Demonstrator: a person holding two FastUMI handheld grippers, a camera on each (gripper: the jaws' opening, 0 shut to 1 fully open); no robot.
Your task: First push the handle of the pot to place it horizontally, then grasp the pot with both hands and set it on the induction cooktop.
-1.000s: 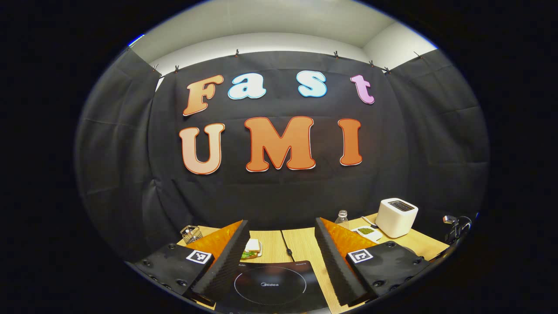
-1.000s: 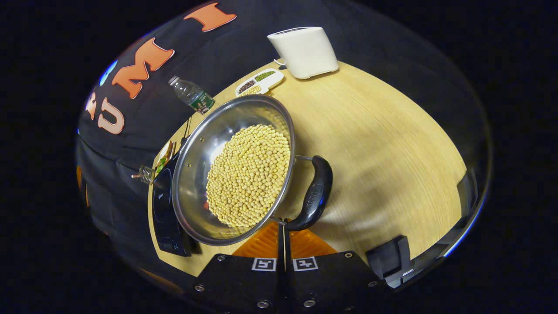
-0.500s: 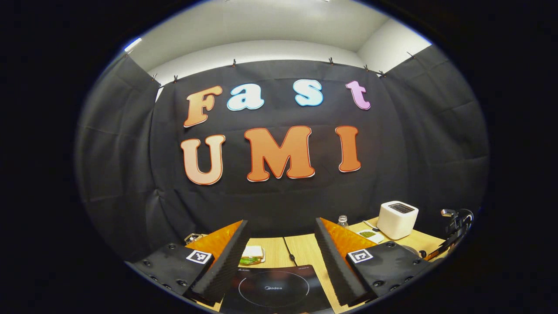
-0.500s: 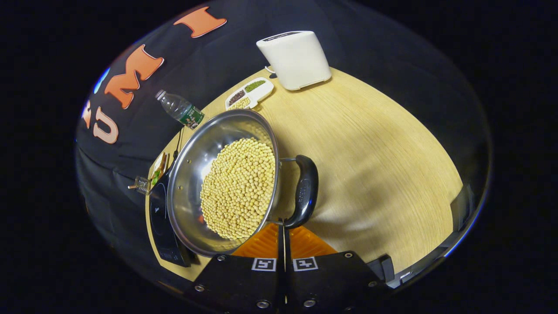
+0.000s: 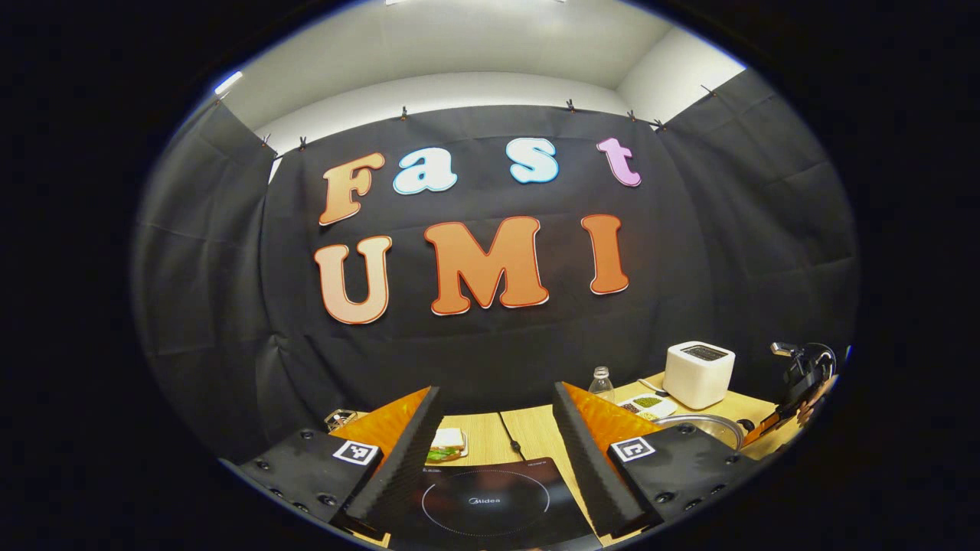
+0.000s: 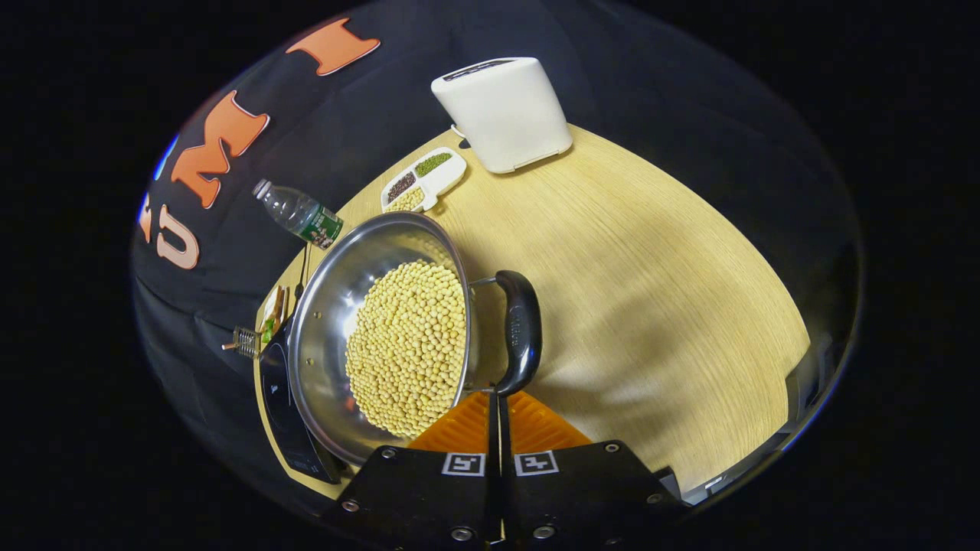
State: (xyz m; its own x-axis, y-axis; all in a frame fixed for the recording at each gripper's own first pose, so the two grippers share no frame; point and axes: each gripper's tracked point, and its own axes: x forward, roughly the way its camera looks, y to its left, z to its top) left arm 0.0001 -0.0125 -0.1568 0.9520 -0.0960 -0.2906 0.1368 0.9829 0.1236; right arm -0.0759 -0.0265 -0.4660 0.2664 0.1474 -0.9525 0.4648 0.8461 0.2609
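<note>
A steel pot [image 6: 337, 306] full of yellow beans stands on the wooden table [image 6: 651, 252]. Its black loop handle [image 6: 522, 329] points toward me in the right gripper view. My right gripper [image 6: 498, 396] is shut with nothing between its fingers, and its tips touch the near end of that handle. The black induction cooktop [image 6: 277, 383] lies just left of the pot. In the left gripper view, my left gripper [image 5: 496, 392] hangs open above the cooktop [image 5: 486, 501]. The pot's rim [image 5: 700, 421] peeks out behind its right finger.
A white toaster [image 6: 501, 115], a divided dish of beans [image 6: 423, 180] and a water bottle [image 6: 298, 216] stand along the table's far side. A plate with a sandwich [image 5: 448, 444] and a wire basket [image 5: 339, 418] sit behind the cooktop. A cord [image 5: 509, 438] runs to it.
The pot has turned under my shut right gripper's push, and the handle has swung round toward me. In the left gripper view the pot's rim has come into sight at the right.
</note>
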